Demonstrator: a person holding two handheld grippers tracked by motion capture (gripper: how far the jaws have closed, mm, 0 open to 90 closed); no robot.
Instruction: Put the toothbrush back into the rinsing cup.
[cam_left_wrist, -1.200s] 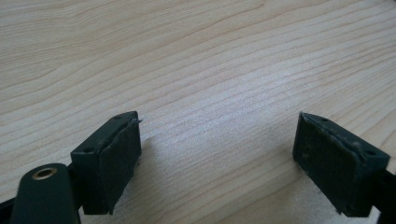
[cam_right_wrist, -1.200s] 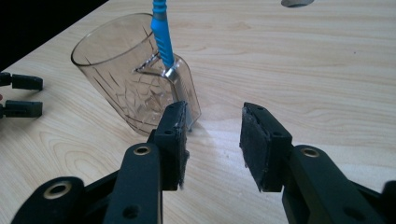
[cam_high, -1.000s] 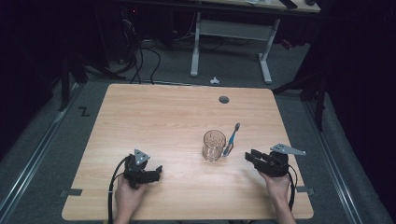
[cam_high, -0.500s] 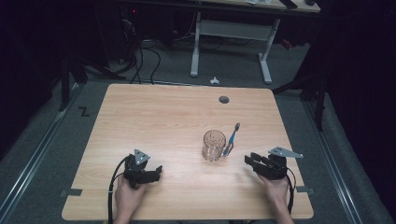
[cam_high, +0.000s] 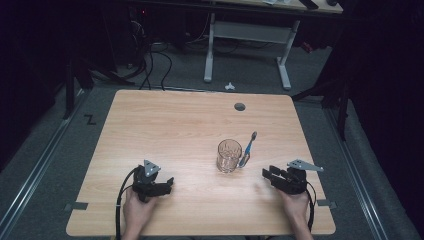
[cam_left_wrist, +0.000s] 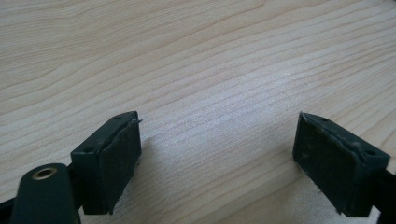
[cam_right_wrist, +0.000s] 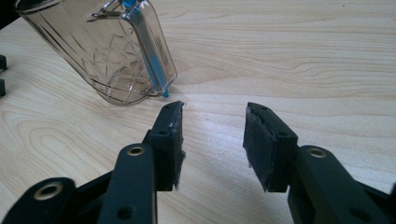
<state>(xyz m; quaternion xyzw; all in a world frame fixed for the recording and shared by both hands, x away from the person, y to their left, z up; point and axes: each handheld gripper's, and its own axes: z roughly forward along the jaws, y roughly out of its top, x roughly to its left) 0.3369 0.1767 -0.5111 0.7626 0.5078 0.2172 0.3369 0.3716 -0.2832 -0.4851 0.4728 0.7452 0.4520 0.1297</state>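
- My left gripper (cam_left_wrist: 217, 154) looks along its two black jaws, which rise from the bottom edge of the view.
- The jaws stand wide apart, with nothing between them but bare wood.
- The pad (cam_left_wrist: 119, 168) on the picture's left jaw is dark, with a frayed upper edge.
- A brass-coloured rivet (cam_left_wrist: 44, 173) sits on the black link at the lower left corner.
- Below the jaws lies the pale wooden tabletop (cam_left_wrist: 196, 60), its grain running in long wavy lines.
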